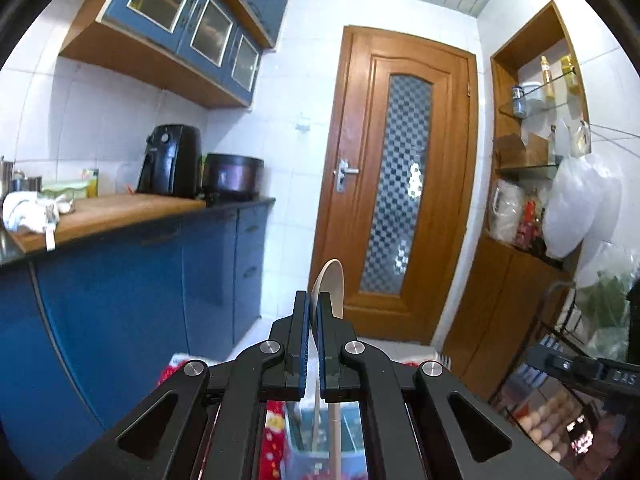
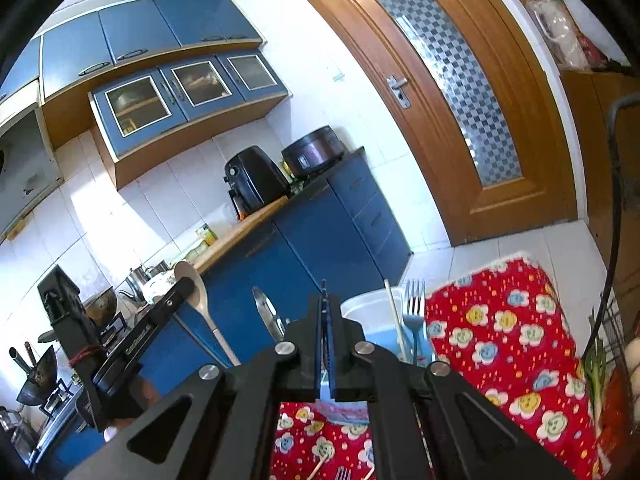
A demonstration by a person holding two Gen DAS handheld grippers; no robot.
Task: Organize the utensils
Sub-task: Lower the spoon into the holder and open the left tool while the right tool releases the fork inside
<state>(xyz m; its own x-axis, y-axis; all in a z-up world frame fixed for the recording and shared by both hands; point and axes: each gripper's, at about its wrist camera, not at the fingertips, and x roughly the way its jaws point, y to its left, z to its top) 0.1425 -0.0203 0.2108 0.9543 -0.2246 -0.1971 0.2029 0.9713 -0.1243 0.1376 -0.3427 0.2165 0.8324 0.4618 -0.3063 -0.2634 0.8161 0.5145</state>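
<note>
My left gripper is shut on a cream wooden spoon, bowl upward; its handle runs down between the fingers. The right wrist view shows that left gripper and the spoon at the left. My right gripper is shut, and nothing shows between its fingers. Just beyond it stands a clear plastic container on a red flowered cloth. A fork, a chopstick and a metal spoon stand upright in or beside it.
Blue kitchen cabinets with a wooden counter run along the left, holding an air fryer and a pot. A wooden door is ahead. Shelves and bags are right. More utensils lie on the cloth.
</note>
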